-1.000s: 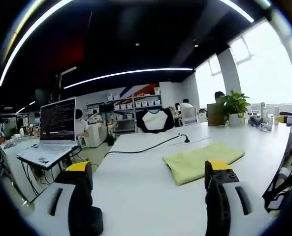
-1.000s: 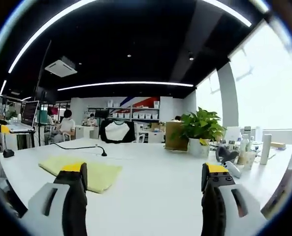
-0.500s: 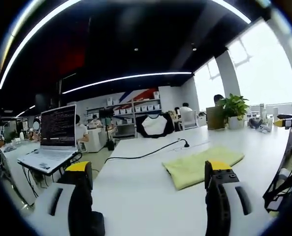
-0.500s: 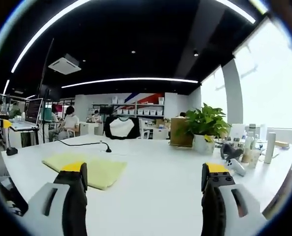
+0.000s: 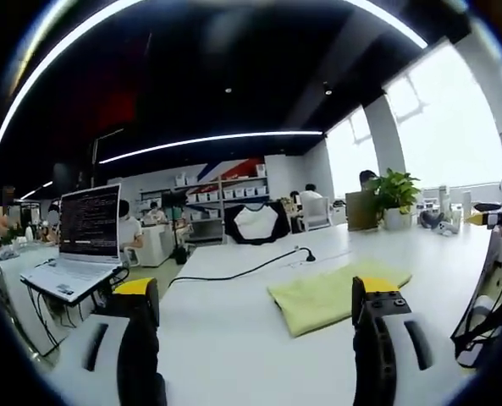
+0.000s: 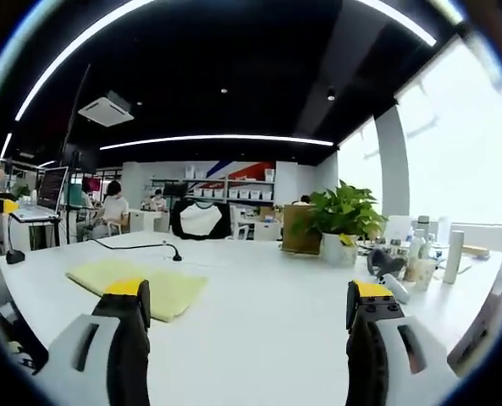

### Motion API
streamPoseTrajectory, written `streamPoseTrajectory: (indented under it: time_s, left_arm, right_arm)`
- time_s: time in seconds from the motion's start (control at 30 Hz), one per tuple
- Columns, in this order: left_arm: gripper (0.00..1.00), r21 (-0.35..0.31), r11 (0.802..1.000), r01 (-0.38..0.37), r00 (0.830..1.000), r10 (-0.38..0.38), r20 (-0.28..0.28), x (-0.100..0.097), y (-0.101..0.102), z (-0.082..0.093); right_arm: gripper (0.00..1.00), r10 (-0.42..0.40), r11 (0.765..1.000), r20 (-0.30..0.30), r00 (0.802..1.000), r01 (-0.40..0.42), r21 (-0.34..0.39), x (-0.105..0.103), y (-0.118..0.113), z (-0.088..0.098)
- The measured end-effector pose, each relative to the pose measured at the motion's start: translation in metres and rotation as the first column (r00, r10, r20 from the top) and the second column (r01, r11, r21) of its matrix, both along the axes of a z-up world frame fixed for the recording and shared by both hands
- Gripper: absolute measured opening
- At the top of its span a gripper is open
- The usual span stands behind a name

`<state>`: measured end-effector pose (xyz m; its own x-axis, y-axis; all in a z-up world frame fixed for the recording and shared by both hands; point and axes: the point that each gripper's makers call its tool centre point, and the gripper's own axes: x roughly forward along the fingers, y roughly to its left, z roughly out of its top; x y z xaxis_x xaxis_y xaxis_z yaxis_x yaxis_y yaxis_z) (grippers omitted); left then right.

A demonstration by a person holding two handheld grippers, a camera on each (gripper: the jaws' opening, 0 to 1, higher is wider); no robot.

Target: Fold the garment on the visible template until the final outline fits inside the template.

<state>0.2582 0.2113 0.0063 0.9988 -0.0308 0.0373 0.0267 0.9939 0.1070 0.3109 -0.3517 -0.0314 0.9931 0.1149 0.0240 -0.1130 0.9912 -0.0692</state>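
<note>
You are holding both grippers with jaws apart and empty above the white table (image 6: 267,304). The yellow-green folded garment (image 5: 335,292) is lying ahead of the left gripper (image 5: 259,313), toward its right jaw, and left of the right gripper (image 6: 251,309), long axis running across.

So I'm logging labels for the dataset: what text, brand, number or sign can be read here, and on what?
None can be read.
Laptop screen: rows of light text on black, too small to read.
Shelf boxes at the far wall: no legible labels.
Bottles by the plant: too small and blurred to tell.
Yellow garment: no print visible.
</note>
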Motion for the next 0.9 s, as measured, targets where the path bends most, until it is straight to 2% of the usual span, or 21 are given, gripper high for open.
streamPoseTrajectory:
  time_s: [0.9]
  left_arm:
    - [1.0,-0.002,1.0,0.0,1.0,0.0,-0.024,0.0014,0.0038,-0.0064]
  right_arm:
    - [0.99,0.003,1.0,-0.031,1.0,-0.004,-0.019,0.0003,0.0028,-0.0051]
